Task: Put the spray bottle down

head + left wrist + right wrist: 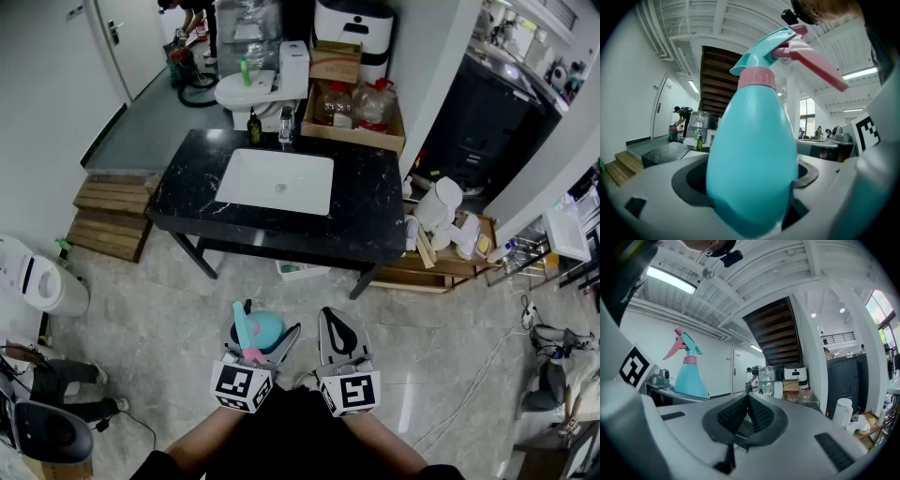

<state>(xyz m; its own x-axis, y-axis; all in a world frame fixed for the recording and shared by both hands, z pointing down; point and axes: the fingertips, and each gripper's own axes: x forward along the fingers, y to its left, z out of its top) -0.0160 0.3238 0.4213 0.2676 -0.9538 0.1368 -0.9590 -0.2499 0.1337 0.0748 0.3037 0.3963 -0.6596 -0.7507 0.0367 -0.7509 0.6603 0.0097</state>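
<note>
A: Bottle first: where is the spray bottle (255, 330)?
B: Up in the air over the pale tiled floor (159, 319), carried by the left gripper (269, 330). In the left gripper view its teal body fills the middle, upright, with the pink collar and pink trigger on top.
A: So those fingers are clamped on it?
B: Yes, they grasp the wide lower body from both sides, standing far apart to fit round it.
A: And the right gripper (339, 330)?
B: Just beside the left one, pointing level. Its fingers (761, 414) are clenched together, ribbed pads touching, nothing between them. In the right gripper view the spray bottle shows off to the left.
A: What lies ahead of them?
B: A black marbled surface (366, 220) with a white sink (277, 180) set into it, well apart from both grippers. A small dark bottle (254, 127) stands at its far edge
</note>
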